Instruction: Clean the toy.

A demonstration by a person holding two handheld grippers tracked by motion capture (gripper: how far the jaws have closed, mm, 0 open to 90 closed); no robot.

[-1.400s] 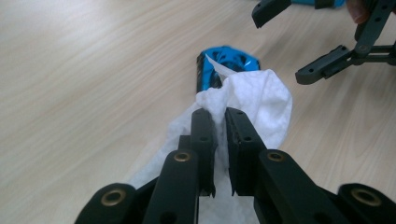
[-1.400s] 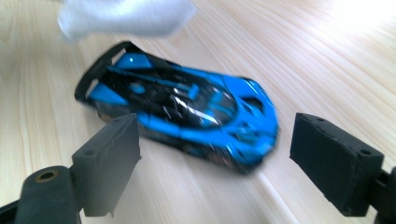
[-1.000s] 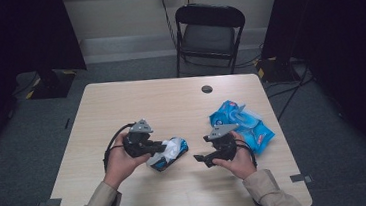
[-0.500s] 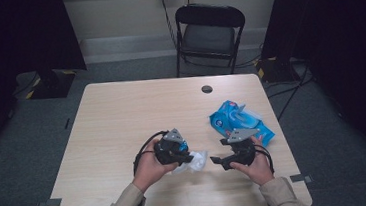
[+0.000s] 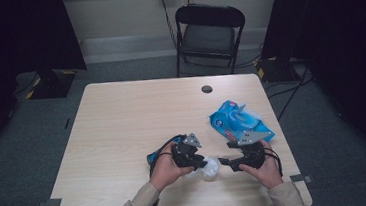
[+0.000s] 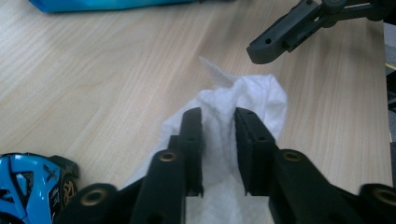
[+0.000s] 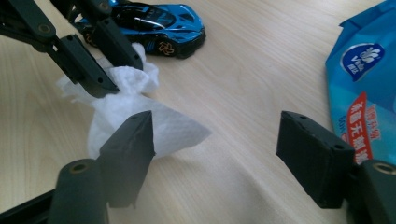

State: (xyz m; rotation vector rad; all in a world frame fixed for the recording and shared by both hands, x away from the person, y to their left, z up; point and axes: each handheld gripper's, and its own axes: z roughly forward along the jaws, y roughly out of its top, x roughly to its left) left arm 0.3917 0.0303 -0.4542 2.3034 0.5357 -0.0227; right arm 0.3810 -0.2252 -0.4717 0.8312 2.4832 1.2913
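Wipe [image 5: 210, 168]: crumpled white, on the desk [image 5: 124, 138] near its front edge, partly hidden.
Left gripper [image 6: 218, 140]: jaws just easing apart, wipe loose between them.
Right gripper [image 7: 219, 154]: released, jaws narrowing, just beside the wipe.
Toy car [image 7: 154, 23]: blue, behind the wipe, partly covered.
Wipes pack [image 5: 240, 123]: blue, toward the right edge.

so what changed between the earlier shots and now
The left claw carried the white wipe toward the near edge and to the right, close to the right claw. Its jaws have just been opening, with the wipe between them. The right claw, with nothing between its jaws, has been closing a little. The blue toy car now lies on the table. The wipes pack stayed put.
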